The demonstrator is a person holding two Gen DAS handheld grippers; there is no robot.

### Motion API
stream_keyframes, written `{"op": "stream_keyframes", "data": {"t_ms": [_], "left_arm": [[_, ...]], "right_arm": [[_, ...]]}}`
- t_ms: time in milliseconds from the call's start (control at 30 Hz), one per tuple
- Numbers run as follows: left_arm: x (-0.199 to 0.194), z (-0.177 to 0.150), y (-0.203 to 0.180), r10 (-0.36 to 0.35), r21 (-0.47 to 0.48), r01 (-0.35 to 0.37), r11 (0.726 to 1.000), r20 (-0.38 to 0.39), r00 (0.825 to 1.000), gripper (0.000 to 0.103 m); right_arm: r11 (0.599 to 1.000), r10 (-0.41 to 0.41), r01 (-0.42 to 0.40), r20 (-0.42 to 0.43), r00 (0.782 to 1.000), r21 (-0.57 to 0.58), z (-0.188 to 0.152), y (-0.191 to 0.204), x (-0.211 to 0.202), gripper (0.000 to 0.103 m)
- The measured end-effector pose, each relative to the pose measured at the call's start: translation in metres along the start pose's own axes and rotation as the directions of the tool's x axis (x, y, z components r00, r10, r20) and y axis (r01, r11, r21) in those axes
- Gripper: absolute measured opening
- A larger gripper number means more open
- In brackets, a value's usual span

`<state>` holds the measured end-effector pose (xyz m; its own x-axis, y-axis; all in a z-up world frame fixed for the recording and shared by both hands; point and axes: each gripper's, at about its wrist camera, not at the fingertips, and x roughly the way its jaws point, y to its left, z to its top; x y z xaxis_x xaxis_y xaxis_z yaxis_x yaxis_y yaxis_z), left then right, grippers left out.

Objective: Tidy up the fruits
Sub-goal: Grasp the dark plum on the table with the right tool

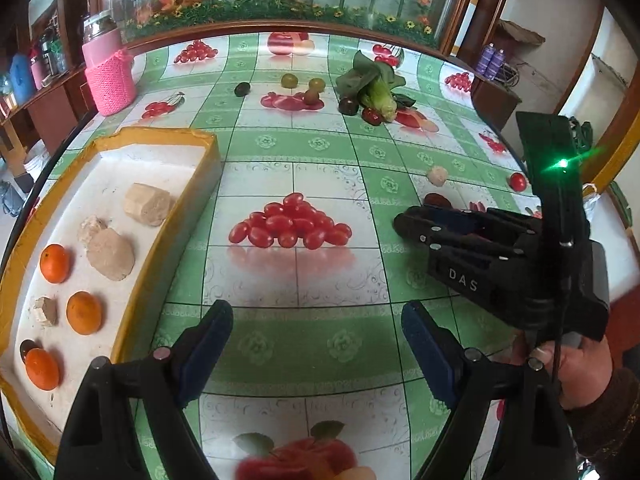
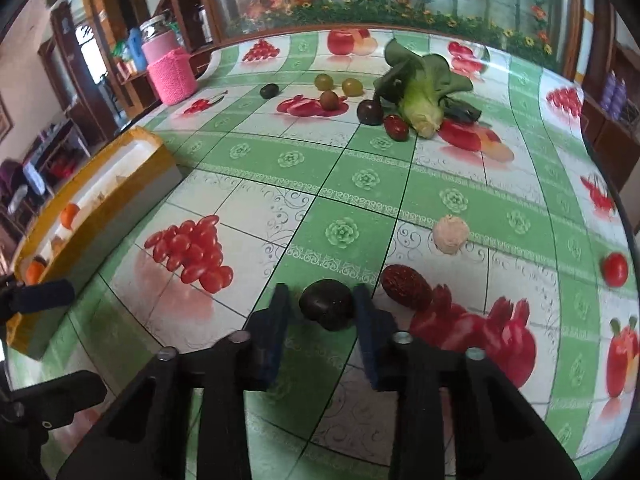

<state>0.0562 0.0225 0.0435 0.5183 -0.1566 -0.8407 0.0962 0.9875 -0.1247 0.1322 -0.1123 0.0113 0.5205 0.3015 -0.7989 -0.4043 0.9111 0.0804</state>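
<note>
A yellow-rimmed white tray (image 1: 208,168) at my left holds three oranges (image 1: 83,313) and several beige lumps (image 1: 111,254). My left gripper (image 1: 316,344) is open and empty over the tablecloth beside the tray. My right gripper (image 2: 322,312) has its blue pads on either side of a dark round fruit (image 2: 327,309) on the table; contact is unclear. In the left wrist view the right gripper (image 1: 404,224) looks nearly closed. A dark red date (image 2: 406,287), a beige lump (image 2: 450,234) and a red tomato (image 2: 615,269) lie to its right.
Far across the table lie a leafy green cabbage (image 2: 422,94), green and dark small fruits (image 2: 352,86) and a date (image 2: 396,128). A pink knitted jar (image 1: 110,76) stands at the back left. The tablecloth carries printed fruit pictures. A glass cabinet bounds the far edge.
</note>
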Motion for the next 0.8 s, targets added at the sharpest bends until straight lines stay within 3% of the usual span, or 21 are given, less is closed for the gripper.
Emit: {"op": "stream_keyframes", "data": {"t_ms": [200,433,667,800], "left_arm": [[0.006,0.008,-0.017,0.044,0.014,-0.044,0.999,0.002,0.999,0.088],[0.016,0.021,-0.039,0.081,0.041,-0.081,0.996,0.003,0.997,0.088],[0.026,0.033,-0.053,0.076,0.069,-0.076,0.995,-0.005,0.997,0.088],[0.032,0.041,-0.056,0.008,0.052,-0.008,0.999,0.003,1.000,0.088]], "right_arm": [[0.999,0.015,-0.015,0.008,1.000,-0.029,-0.004,-0.006,-0.009,0.023],[0.993,0.023,-0.032,0.083,0.996,0.114,-0.029,-0.047,-0.059,0.023],[0.981,0.008,-0.024,0.085,0.996,0.192,-0.052,-0.074,-0.078,0.023],[0.979,0.000,-0.020,0.098,0.995,0.203,-0.057,-0.079,-0.083,0.023]]}}
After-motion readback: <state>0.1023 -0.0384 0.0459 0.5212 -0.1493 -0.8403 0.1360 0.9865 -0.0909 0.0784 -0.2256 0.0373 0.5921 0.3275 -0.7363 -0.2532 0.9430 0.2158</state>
